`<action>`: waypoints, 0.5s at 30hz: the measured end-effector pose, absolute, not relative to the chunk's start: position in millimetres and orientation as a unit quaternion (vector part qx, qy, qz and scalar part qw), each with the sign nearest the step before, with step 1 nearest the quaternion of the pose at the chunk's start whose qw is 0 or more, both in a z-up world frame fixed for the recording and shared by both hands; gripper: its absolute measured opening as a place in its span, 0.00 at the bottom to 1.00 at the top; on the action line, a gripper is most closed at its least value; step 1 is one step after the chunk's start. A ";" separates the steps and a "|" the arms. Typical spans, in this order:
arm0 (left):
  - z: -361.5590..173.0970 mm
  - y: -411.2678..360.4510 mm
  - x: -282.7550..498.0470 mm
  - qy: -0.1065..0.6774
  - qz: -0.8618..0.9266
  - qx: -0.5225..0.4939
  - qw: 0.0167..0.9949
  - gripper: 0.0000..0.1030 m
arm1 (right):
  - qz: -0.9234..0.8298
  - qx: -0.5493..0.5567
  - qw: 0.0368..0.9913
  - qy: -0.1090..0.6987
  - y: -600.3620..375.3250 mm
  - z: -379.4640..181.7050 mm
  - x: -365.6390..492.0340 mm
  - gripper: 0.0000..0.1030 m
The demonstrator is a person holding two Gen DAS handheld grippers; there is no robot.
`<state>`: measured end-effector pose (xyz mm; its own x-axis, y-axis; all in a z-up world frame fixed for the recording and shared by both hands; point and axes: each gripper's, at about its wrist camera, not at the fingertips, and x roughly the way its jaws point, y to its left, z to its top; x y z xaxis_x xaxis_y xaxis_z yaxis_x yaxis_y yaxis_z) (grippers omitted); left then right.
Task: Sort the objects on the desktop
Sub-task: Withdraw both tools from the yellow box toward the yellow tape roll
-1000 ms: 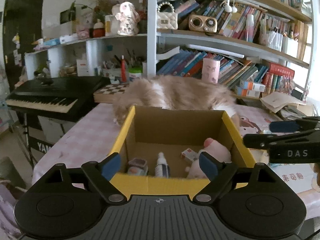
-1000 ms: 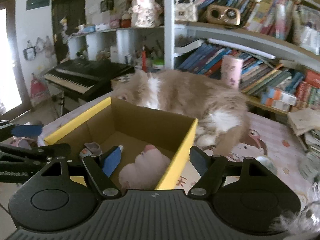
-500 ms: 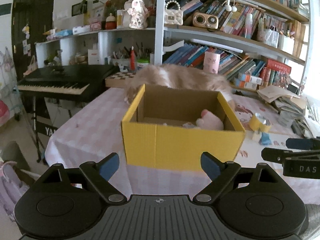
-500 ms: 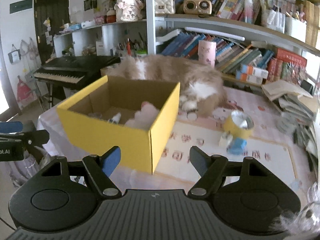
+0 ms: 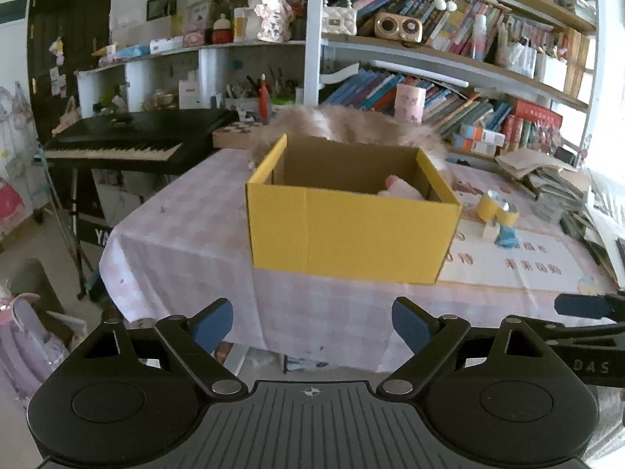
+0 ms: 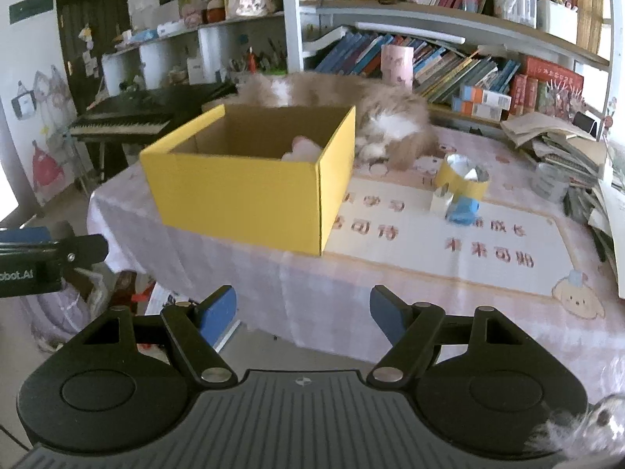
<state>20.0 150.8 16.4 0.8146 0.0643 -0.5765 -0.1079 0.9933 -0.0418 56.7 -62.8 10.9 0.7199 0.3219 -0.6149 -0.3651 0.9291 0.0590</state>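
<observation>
A yellow cardboard box (image 5: pixel 347 230) (image 6: pixel 242 191) stands open on the pink checked table (image 5: pixel 187 234). A pink plush toy (image 5: pixel 400 189) (image 6: pixel 302 150) shows inside it. A yellow tape roll (image 5: pixel 498 209) (image 6: pixel 463 179), a small white item (image 6: pixel 440 199) and a blue item (image 5: pixel 507 236) (image 6: pixel 463 211) sit on the mat to the box's right. My left gripper (image 5: pixel 312 322) is open and empty, off the table's front edge. My right gripper (image 6: pixel 302 312) is open and empty, also in front of the table.
A fluffy cat (image 6: pixel 371 117) lies behind the box. A black keyboard piano (image 5: pixel 129 144) stands to the left. Bookshelves (image 5: pixel 449 58) fill the back. Stacked papers and books (image 6: pixel 566 144) lie at the table's right. A printed mat (image 6: pixel 449 234) covers the right side.
Both grippers have drawn back and down from over the box to in front of the table edge. Both stay open and empty. The box now looks smaller and farther.
</observation>
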 end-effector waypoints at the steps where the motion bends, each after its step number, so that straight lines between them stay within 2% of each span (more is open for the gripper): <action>1: 15.4 149.2 18.2 0.302 0.043 -0.035 0.952 0.88 | 0.184 -0.036 0.927 0.326 -62.2 10.2 54.2 0.71; 15: 5.9 143.1 14.1 0.319 0.023 -0.042 0.946 0.88 | 0.175 -0.057 0.919 0.348 -62.2 5.3 42.6 0.72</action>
